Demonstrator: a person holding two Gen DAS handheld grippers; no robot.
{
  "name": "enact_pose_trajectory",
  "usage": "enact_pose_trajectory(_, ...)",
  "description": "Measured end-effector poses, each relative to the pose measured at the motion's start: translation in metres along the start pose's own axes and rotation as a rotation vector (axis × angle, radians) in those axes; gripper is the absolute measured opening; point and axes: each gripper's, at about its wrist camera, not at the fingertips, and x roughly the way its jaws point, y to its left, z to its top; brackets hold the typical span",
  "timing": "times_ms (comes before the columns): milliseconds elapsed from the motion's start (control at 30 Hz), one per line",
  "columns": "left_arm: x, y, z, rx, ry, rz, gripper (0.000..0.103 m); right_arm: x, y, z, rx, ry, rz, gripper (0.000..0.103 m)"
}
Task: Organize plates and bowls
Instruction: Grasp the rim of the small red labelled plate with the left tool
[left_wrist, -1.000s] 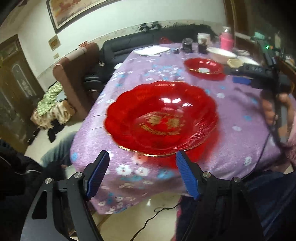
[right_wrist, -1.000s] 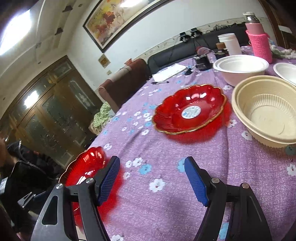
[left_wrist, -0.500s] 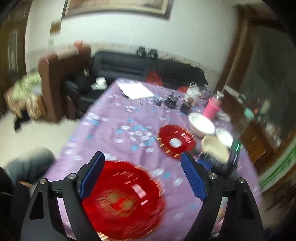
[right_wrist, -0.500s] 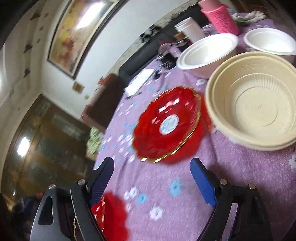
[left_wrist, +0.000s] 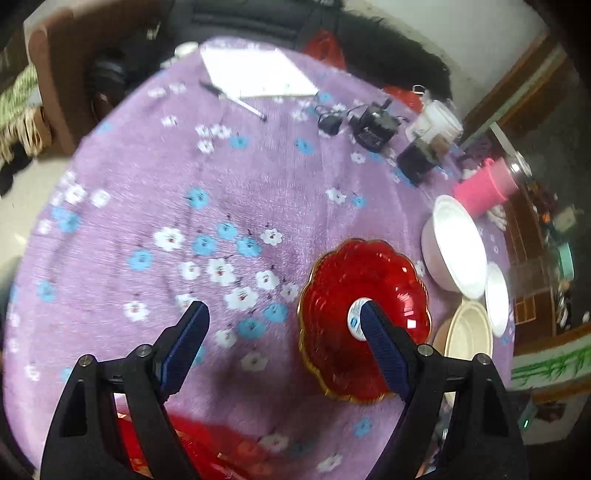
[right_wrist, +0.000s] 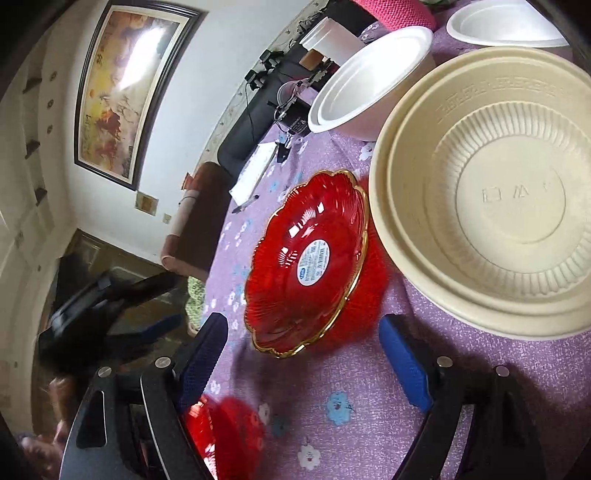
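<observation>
Two white bowls (left_wrist: 456, 247) flank the beige bowl (right_wrist: 495, 192).

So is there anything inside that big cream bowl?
No, the cream bowl is empty; its ribbed inside and bare bottom show plainly.

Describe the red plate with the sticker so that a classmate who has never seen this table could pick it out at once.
On the purple flowered tablecloth, find the big cream ribbed bowl. Right beside it lies the red plate, scalloped with a gold rim. Unlike the other red plate at the near edge, it has a round white sticker in its centre.
</observation>
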Motion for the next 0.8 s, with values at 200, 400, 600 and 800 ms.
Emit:
enact_pose_trajectory(200, 0.027, -0.011, 0.003, 0.001, 0.035, 0.037, 0.084, 0.005, 0.0, 0.006, 0.027, 0.002, 0.01, 0.083)
enact_pose_trajectory(400, 0.041, -0.018, 0.005, -0.001, 0.068, 0.008, 0.084, 0.012, -0.005, 0.013, 0.068, -0.004, -0.015, 0.072)
enact_pose_trajectory(600, 0.052, -0.026, 0.006, 0.023, 0.091, -0.007, 0.084, 0.018, -0.008, 0.021, 0.108, -0.021, -0.009, 0.071)
enact_pose_trajectory(800, 0.063, -0.022, 0.002, 0.019, 0.108, 0.003, 0.084, 0.023, -0.007, 0.024, 0.125, -0.053, -0.02, 0.068)
